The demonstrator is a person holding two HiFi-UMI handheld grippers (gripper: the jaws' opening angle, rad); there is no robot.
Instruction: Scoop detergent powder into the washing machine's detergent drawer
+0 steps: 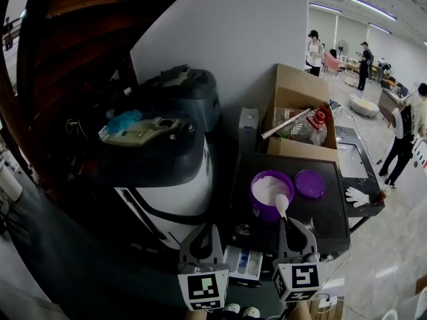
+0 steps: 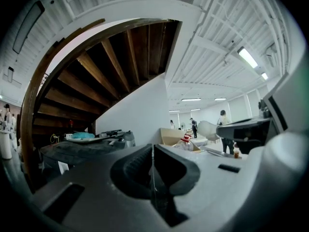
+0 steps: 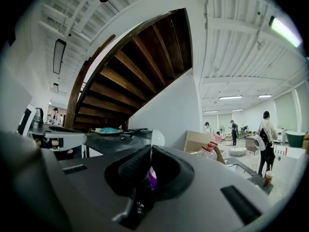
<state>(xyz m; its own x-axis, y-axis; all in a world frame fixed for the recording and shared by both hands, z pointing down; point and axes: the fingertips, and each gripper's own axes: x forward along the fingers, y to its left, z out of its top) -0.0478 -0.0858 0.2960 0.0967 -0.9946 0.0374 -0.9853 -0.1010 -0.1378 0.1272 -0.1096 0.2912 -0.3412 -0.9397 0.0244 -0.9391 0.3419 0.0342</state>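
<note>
Here the right hand-held gripper (image 1: pixel 289 224) has its jaws pressed together on the handle of a white scoop (image 1: pixel 281 204). The scoop's bowl sits at the near rim of an open purple tub (image 1: pixel 261 210) full of white detergent powder (image 1: pixel 267 189); whether the bowl touches the powder cannot be told. In the right gripper view the jaws of that hand-held gripper (image 3: pixel 150 151) meet on the thin handle, with the pale bowl of the scoop (image 3: pixel 157 138) standing above them and a bit of the purple tub (image 3: pixel 152 177) showing low between them. The tub stands toward the left edge of a dark surface (image 1: pixel 330 213), and its purple lid (image 1: pixel 310 183) lies flat just beside it on the right. A white glove (image 1: pixel 357 197) lies at the surface's right edge. The left hand-held gripper (image 1: pixel 204 240) hangs apart from the tub, near the white washing machine (image 1: pixel 167 199); in the left gripper view its jaws (image 2: pixel 153 151) are closed against each other with nothing between them. The detergent drawer (image 1: pixel 243 262), white with blue inside, shows between the two hand-held grippers. A cardboard box (image 1: pixel 293 95) holding a plastic bottle (image 1: pixel 312 129) stands beyond the surface's far edge.
</note>
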